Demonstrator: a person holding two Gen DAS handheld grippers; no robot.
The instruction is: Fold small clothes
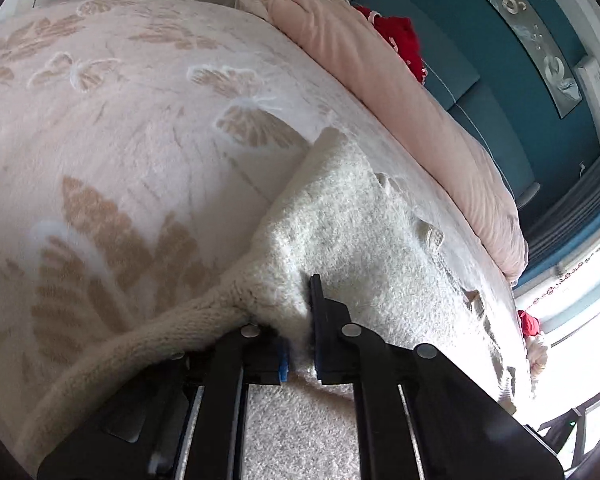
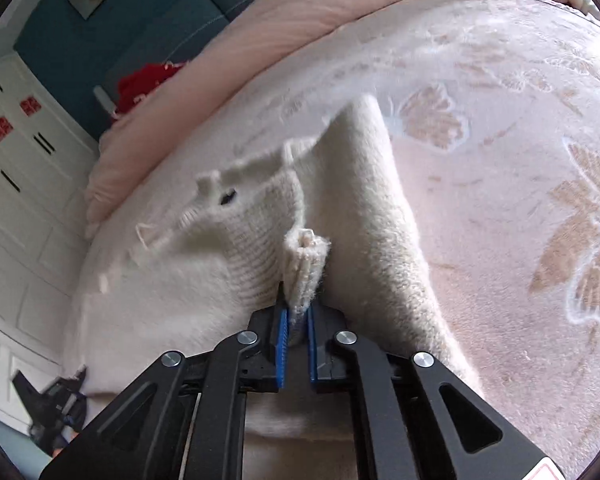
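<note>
A small cream-white fuzzy knitted sweater (image 1: pixel 340 216) was seen spread on a pale pink plush blanket with tan fern and butterfly patterns (image 1: pixel 120 128), which covered the bed. A folded pink quilt (image 1: pixel 400 92) was laid along the far edge of the bed, with a red garment (image 1: pixel 400 40) lying just beyond it against the teal wall.

The left gripper (image 1: pixel 298 344) was seen closed tight on a bunched edge of the sweater, near where a ribbed band (image 1: pixel 140 344) of the knit trailed off to one side. The blue pads were pressed into the fabric, so that only a thin pinch of wool was held between them.

The right gripper (image 2: pixel 298 320) was likewise clamped narrow on the garment: a ribbed cuff or hem end (image 2: pixel 304 264) was pinched between its blue pads and stood up above the jaws. Beside it, a long strip of the sweater (image 2: pixel 364 200) was raised in a ridge, while the remainder lay flat toward the white cupboards (image 2: pixel 16 152).

Both edges appeared to be gripped so that one side of the sweater could be carried over the body in a single fold; two holds were judged necessary to keep the soft knit from sagging or twisting. The fold itself was judged to be only begun.
</note>
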